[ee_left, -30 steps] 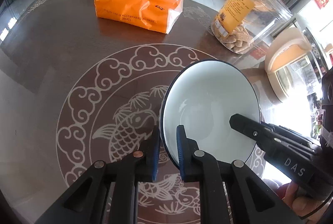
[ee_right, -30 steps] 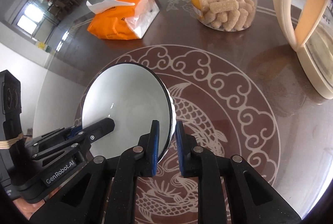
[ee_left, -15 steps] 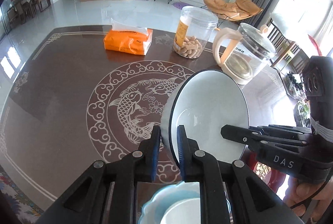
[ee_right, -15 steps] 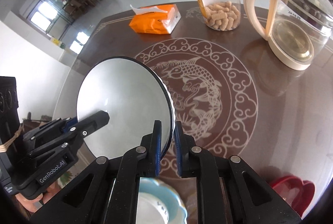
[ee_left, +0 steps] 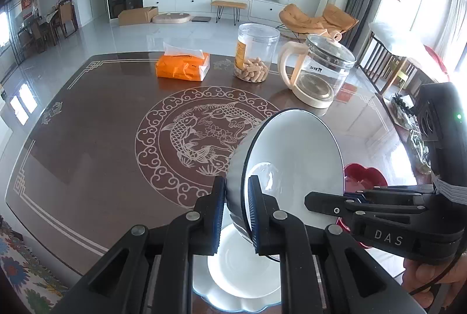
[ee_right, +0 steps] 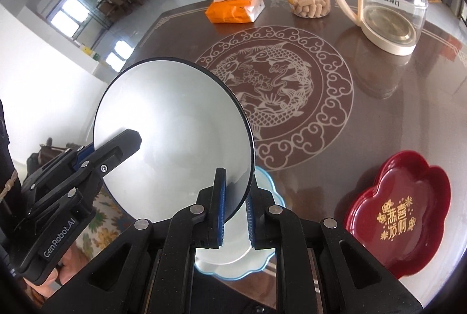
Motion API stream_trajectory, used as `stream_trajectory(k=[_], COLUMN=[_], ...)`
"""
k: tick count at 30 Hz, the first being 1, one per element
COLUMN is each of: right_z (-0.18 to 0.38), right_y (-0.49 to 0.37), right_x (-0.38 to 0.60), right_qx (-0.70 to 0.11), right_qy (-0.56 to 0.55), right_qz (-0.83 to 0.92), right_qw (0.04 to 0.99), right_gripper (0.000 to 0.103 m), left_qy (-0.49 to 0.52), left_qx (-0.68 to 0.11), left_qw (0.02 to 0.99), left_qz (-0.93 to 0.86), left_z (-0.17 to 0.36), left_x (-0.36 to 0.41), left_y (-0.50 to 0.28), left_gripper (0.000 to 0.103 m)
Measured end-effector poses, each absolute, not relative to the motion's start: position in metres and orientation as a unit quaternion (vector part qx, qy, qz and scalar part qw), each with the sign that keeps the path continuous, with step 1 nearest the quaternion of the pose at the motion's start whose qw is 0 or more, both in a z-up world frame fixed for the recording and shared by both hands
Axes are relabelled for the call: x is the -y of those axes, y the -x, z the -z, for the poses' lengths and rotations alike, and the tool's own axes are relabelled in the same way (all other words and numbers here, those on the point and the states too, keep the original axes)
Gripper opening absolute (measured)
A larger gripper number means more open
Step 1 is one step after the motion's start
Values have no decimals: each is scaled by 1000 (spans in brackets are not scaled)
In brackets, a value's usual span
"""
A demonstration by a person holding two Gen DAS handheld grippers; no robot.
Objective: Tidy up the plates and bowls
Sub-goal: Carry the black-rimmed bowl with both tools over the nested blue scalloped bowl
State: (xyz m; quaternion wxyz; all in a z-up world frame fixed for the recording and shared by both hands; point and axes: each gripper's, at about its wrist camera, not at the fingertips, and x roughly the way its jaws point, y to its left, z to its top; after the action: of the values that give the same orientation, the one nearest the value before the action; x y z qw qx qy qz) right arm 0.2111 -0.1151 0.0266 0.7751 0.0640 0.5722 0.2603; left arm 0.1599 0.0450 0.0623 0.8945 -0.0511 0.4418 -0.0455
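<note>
A white bowl with a dark rim (ee_left: 294,162) (ee_right: 175,133) hangs tilted in the air above the table, gripped at opposite sides of its rim. My left gripper (ee_left: 235,197) (ee_right: 96,150) is shut on one side of the rim. The right gripper (ee_right: 235,197) (ee_left: 344,194) is shut on the other side. Directly beneath, near the table's front edge, a white plate (ee_left: 242,270) (ee_right: 221,252) rests on a light blue scalloped plate (ee_left: 233,305) (ee_right: 270,194). My fingers hide part of both.
A red flower-shaped tray (ee_right: 400,206) (ee_left: 364,174) lies right of the plates. At the far side stand an orange tissue pack (ee_left: 182,67), a clear snack jar (ee_left: 255,54) and a glass kettle (ee_left: 318,71). A hand (ee_left: 429,279) holds the right gripper. The table's edge runs along the lower left.
Both grippers have risen and pulled back toward the near edge with the bowl held between them. The stacked plates and the red tray have come into view below.
</note>
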Motion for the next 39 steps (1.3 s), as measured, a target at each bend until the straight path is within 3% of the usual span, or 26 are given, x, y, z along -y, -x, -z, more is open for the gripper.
stream_trajectory(k=[24, 39], right_z=[37, 48], right_y=[-164, -156], right_x=[116, 93], right_qx=[-613, -596], right_qy=[-57, 35], right_qz=[-224, -194], right_qw=[756, 778], right_gripper=[14, 11], left_qy=[75, 66], left_qx=[-532, -526], left_qw=[842, 847], left_qz=[46, 45], left_z=[47, 48], left_x=[-46, -48], left_y=[-119, -117], left_gripper=[15, 15])
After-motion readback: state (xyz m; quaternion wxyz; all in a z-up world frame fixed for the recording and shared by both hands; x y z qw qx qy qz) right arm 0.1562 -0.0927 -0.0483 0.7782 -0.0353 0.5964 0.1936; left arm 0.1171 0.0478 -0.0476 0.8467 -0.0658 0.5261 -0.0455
